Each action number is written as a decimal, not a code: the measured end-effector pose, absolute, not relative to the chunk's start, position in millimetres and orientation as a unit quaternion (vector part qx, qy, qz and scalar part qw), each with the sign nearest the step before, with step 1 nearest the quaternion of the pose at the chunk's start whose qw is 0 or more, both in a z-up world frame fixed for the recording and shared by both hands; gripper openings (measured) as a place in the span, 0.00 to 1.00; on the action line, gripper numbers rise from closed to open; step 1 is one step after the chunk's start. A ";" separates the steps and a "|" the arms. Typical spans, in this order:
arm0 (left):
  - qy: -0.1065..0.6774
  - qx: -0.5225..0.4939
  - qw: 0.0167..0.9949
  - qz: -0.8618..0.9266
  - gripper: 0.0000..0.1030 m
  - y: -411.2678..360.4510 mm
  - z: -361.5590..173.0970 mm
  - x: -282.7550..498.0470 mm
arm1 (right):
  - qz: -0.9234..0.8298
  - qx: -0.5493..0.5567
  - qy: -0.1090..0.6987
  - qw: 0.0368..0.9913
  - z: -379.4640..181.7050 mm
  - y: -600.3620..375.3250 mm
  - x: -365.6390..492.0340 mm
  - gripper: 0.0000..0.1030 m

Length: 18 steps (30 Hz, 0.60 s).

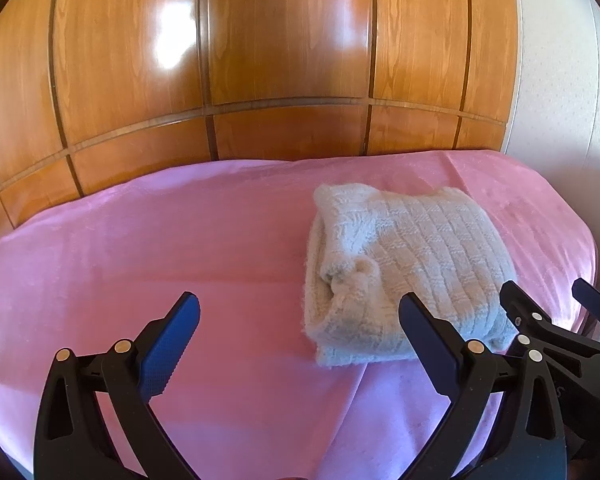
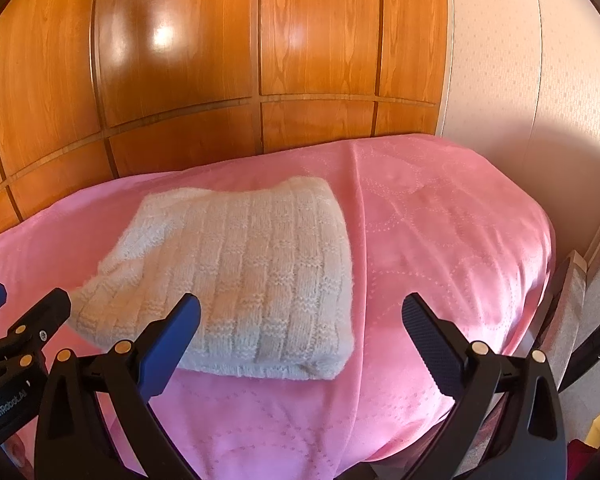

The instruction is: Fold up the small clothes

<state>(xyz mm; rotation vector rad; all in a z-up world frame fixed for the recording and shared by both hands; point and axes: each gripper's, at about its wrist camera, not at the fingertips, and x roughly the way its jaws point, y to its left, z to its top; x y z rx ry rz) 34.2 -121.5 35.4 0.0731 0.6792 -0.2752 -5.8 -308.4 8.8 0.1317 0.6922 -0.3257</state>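
Note:
A small white knitted garment lies folded into a thick square on the pink blanket. In the right wrist view the garment sits left of centre on the blanket. My left gripper is open and empty, held just in front of and left of the garment. My right gripper is open and empty, in front of the garment's near right corner. The right gripper also shows at the right edge of the left wrist view. The left gripper shows at the left edge of the right wrist view.
A glossy wooden wardrobe stands right behind the bed. A pale patterned wall is on the right. The bed's right edge drops off beside a light-coloured board.

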 end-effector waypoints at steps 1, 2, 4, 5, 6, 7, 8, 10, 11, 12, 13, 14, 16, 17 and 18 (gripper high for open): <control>0.332 0.034 0.933 -0.135 0.96 -121.2 35.9 33.7 | -0.157 0.066 0.336 0.926 8.8 -308.1 -6.0 0.98; 0.333 0.034 0.932 -0.135 0.96 -120.9 36.0 33.0 | -0.156 0.065 0.336 0.927 8.6 -307.5 -5.9 0.98; 0.333 0.032 0.933 -0.135 0.96 -119.7 37.0 31.4 | -0.151 0.064 0.338 0.927 8.0 -305.8 -5.0 0.98; 0.330 0.033 0.934 -0.134 0.96 -118.7 38.0 30.9 | -0.149 0.064 0.338 0.927 8.1 -305.5 -4.7 0.98; 0.329 0.034 0.934 -0.133 0.96 -118.1 38.8 31.1 | -0.149 0.064 0.338 0.927 8.3 -305.4 -4.4 0.98; 0.330 0.034 0.934 -0.134 0.96 -118.6 39.0 31.3 | -0.149 0.064 0.337 0.927 8.7 -305.4 -4.3 0.98; 0.332 0.032 0.933 -0.136 0.96 -118.1 39.8 31.4 | -0.148 0.065 0.337 0.928 8.8 -305.6 -3.9 0.98; 0.330 0.027 0.933 -0.139 0.96 -116.8 41.7 30.4 | -0.148 0.065 0.336 0.928 9.1 -306.4 -3.4 0.98; 0.330 0.028 0.933 -0.140 0.96 -117.0 42.2 29.9 | -0.148 0.066 0.336 0.928 8.9 -306.3 -3.6 0.98; 0.330 0.029 0.933 -0.140 0.96 -117.6 42.5 29.3 | -0.147 0.066 0.337 0.928 8.7 -306.3 -3.3 0.98; 0.329 0.029 0.933 -0.140 0.96 -117.9 42.5 28.6 | -0.147 0.066 0.338 0.927 8.5 -306.1 -3.4 0.98; 0.328 0.031 0.933 -0.142 0.96 -118.4 42.3 28.1 | -0.147 0.066 0.339 0.927 8.1 -306.4 -3.0 0.98; 0.327 0.032 0.934 -0.142 0.96 -119.6 41.7 27.4 | -0.146 0.065 0.342 0.926 6.5 -306.7 -1.7 0.98; 0.323 0.027 0.935 -0.144 0.96 -119.2 41.4 26.8 | -0.145 0.064 0.343 0.926 5.9 -306.6 -1.0 0.98; 0.318 0.024 0.936 -0.146 0.96 -119.7 41.1 26.2 | -0.144 0.063 0.344 0.926 5.0 -306.6 0.0 0.98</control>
